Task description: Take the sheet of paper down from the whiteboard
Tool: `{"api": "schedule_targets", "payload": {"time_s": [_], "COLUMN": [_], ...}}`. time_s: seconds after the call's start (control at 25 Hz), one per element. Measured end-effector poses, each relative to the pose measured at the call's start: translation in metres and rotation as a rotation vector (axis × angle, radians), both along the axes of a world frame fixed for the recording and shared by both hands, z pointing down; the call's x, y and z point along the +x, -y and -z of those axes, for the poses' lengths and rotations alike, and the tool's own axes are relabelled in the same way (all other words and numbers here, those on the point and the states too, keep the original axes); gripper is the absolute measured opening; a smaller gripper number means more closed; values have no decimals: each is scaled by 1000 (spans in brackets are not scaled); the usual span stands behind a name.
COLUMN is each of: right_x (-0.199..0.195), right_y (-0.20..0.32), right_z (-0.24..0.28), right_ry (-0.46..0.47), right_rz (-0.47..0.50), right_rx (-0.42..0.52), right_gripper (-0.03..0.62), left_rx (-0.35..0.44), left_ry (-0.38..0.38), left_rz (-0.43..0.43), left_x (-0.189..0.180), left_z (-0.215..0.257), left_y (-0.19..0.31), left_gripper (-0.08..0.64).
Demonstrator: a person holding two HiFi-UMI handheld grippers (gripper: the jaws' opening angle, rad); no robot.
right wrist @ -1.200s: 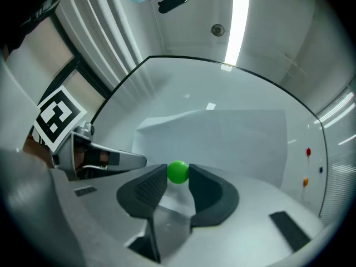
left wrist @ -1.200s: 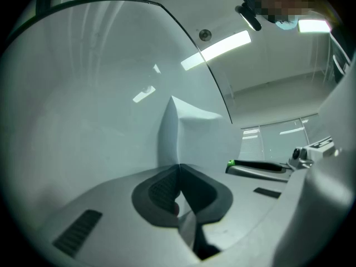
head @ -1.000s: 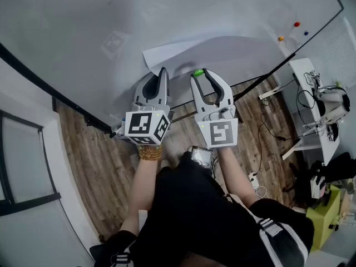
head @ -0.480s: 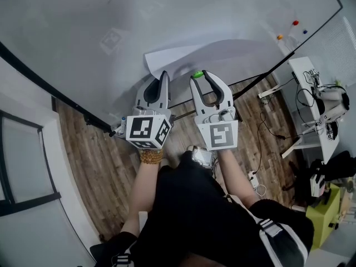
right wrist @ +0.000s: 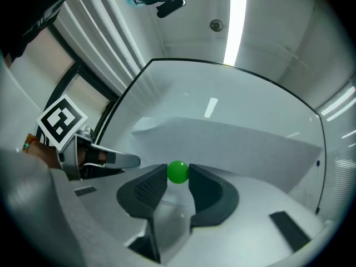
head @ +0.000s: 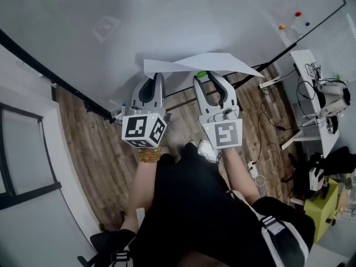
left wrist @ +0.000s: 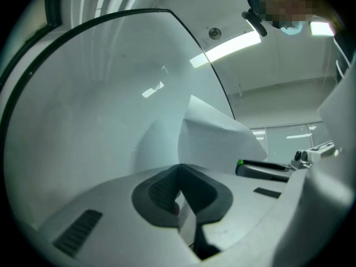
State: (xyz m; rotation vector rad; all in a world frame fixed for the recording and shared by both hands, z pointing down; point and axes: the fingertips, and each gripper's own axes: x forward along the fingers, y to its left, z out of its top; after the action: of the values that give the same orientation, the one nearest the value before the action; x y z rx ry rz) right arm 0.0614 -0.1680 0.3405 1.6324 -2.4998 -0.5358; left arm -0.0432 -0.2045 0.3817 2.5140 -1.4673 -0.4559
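Observation:
The white sheet of paper [head: 194, 64] stands off the whiteboard [head: 183, 15] and shows almost edge-on, stretching right. My left gripper [head: 158, 78] is shut on its lower left edge. In the left gripper view the paper [left wrist: 214, 141] rises from between the closed pads of that gripper [left wrist: 179, 170]. My right gripper [head: 206, 75] sits just right of it, shut on a small green round magnet [head: 201, 73]. The right gripper view has the magnet [right wrist: 178, 172] pinched between the dark pads, with the paper [right wrist: 233, 141] behind it and the left gripper [right wrist: 105, 160] at the left.
Red [head: 298, 14], orange [head: 281, 26] and blue [head: 306, 23] magnets stick to the board's upper right. A white desk [head: 307, 71] with devices and cables stands at the right. The board's black frame and stand bars cross the wooden floor [head: 89, 149] below the grippers.
Both grippers have drawn back and down from the board. The paper, flat on the board before, has swung away from it and now juts out from the left gripper.

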Motion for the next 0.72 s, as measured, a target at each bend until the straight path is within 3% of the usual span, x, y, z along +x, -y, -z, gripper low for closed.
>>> {"api": "schedule_targets", "payload": {"time_s": [0.36, 0.72], "right_x": [13, 51], "right_y": [-37, -75], "right_z": [12, -9], "right_ry": [69, 152], "right_rz": [115, 152], "right_rx": [11, -71], "right_gripper": [120, 120], "left_rx": [-68, -119], "left_ry": [24, 233], "left_rz": [141, 227], "left_x": [-4, 38], "left_z": [-14, -34], "left_y": [-28, -96], "left_gripper": [9, 9]}}
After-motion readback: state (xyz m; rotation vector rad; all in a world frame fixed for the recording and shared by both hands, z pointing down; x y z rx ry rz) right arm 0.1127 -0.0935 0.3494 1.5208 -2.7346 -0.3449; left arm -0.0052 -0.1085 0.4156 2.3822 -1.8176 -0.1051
